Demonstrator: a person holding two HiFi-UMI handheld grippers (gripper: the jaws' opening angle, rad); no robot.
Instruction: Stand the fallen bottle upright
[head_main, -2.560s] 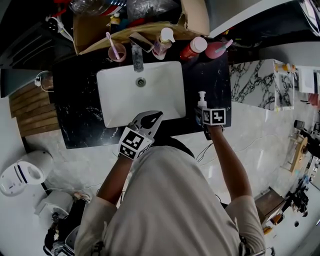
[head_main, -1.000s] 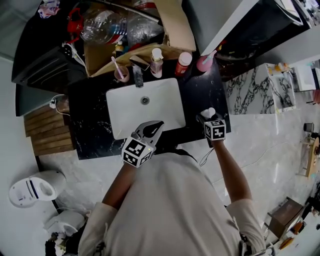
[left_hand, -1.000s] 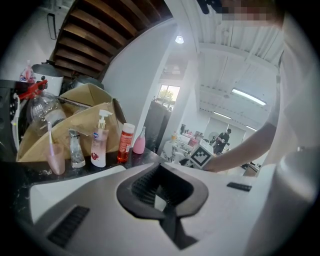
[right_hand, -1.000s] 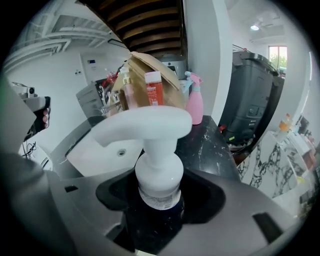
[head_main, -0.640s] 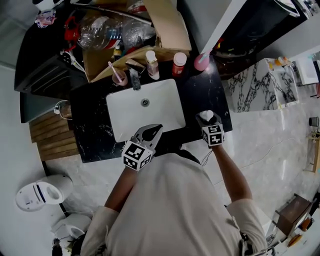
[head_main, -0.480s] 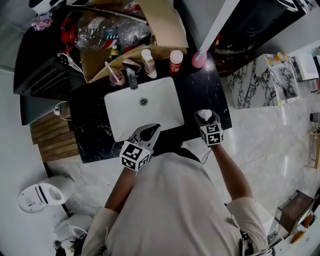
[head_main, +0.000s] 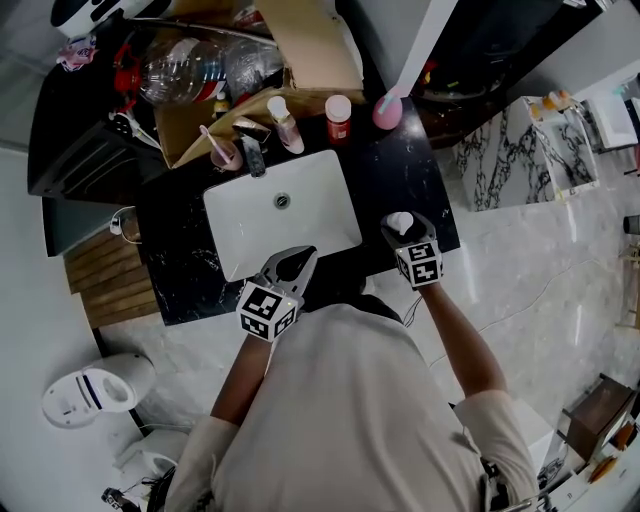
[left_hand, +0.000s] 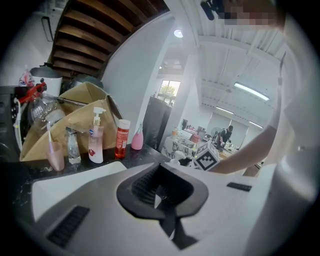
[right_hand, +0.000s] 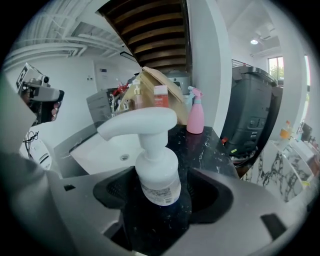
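Note:
A white pump bottle (right_hand: 157, 175) stands upright on the black marbled counter (head_main: 400, 165), right of the white sink (head_main: 225, 235). From above only its pump head (head_main: 400, 222) shows. My right gripper (right_hand: 162, 202) is around the bottle's body and its jaws are opening; a dark gap shows on each side between the pads and the bottle. My left gripper (head_main: 300, 262) hovers over the sink's front rim, its jaws closed tip to tip with nothing in them (left_hand: 162, 200).
Along the counter's back stand a pink spray bottle (head_main: 388, 110), a red bottle (head_main: 338, 118), a soap dispenser (head_main: 282, 122), a faucet (head_main: 250, 155) and a pink toothbrush cup (head_main: 222, 152). Behind them is an open cardboard box (head_main: 300, 45). The counter drops off right of the bottle.
The head view has drifted, so the whole counter sits differently in the picture. The right gripper stays around the upright bottle; the left gripper holds at the sink's front rim.

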